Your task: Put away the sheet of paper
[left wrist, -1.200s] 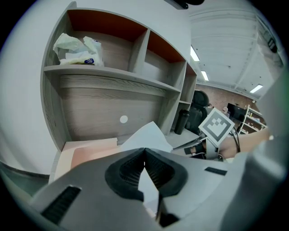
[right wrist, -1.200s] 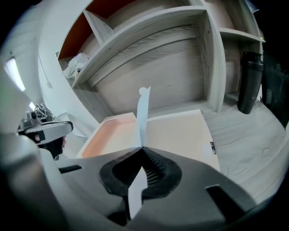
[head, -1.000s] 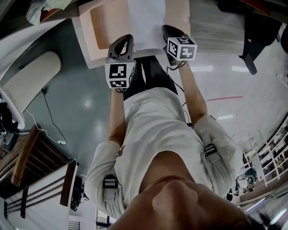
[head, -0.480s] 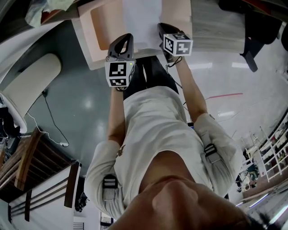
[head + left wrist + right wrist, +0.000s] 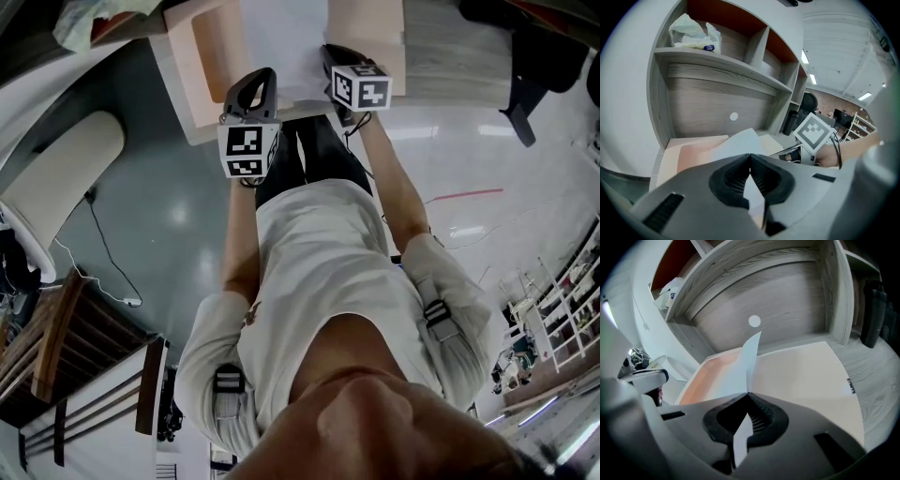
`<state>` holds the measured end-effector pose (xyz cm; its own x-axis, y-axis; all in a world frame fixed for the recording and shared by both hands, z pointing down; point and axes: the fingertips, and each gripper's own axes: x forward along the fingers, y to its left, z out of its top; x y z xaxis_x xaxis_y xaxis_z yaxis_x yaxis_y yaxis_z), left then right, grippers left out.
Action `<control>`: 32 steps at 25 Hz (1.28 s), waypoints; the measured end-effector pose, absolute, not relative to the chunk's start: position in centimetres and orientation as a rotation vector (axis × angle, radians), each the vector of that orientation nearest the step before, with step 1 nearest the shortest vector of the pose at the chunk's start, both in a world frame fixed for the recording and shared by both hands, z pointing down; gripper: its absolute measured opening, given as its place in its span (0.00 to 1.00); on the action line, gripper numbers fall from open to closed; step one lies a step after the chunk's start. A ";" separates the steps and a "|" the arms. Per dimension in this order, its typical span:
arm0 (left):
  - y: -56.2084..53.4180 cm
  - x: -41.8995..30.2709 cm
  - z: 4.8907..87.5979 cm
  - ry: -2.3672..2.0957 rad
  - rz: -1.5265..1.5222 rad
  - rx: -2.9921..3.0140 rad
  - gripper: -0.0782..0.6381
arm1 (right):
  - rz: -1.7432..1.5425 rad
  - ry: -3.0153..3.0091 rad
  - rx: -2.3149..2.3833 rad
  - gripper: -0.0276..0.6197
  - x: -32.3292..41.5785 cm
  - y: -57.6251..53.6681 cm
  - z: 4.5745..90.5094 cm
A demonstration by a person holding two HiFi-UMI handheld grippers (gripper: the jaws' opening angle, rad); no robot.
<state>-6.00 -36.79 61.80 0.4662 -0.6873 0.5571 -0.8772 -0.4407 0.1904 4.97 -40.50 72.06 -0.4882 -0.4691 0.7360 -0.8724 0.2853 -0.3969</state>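
Note:
The white sheet of paper [image 5: 281,37] hangs stretched between both grippers, above a pale pink tray [image 5: 211,52] on the grey wood desk. My left gripper [image 5: 255,84] is shut on the sheet's near left edge; in the left gripper view the sheet [image 5: 740,140] runs out from between the closed jaws of that gripper [image 5: 750,154]. My right gripper [image 5: 330,58] is shut on the near right edge. In the right gripper view the sheet [image 5: 749,364] stands edge-on, up from this gripper [image 5: 747,393], over the tray [image 5: 801,376]. The sheet's far end is cut off by the frame's top edge.
A shelf unit [image 5: 722,70] rises behind the tray, with a white plastic bag [image 5: 693,35] on its upper shelf. A black bottle [image 5: 874,310] stands at the desk's right. A pale chair seat [image 5: 66,164] and dark wooden furniture [image 5: 56,328] are on the floor to the left.
Both grippers have carried the sheet further over the tray, upward in the head view. The right gripper has also shifted left, closer to the left one.

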 end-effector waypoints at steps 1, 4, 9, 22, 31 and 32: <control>-36.7 -6.2 61.9 -1.304 0.559 2.260 0.14 | 1.105 -2.074 1.200 0.07 4.8 -40.5 72.2; -36.8 -7.0 62.1 -1.307 0.553 2.252 0.14 | 1.108 -2.071 1.200 0.07 4.0 -40.7 72.4; -36.9 -8.1 62.4 -1.316 0.546 2.240 0.14 | 1.110 -2.061 1.181 0.07 2.5 -40.6 72.9; -37.4 -10.3 63.0 -1.340 0.539 2.207 0.14 | 1.091 -2.057 1.100 0.07 -1.5 -40.7 73.8; -37.6 -10.7 63.3 -1.338 0.543 2.201 0.14 | 1.085 -2.031 1.044 0.07 -2.6 -40.3 75.0; -37.5 -10.7 63.3 -1.338 0.544 2.199 0.14 | 1.085 -2.029 1.039 0.07 -2.7 -40.4 75.1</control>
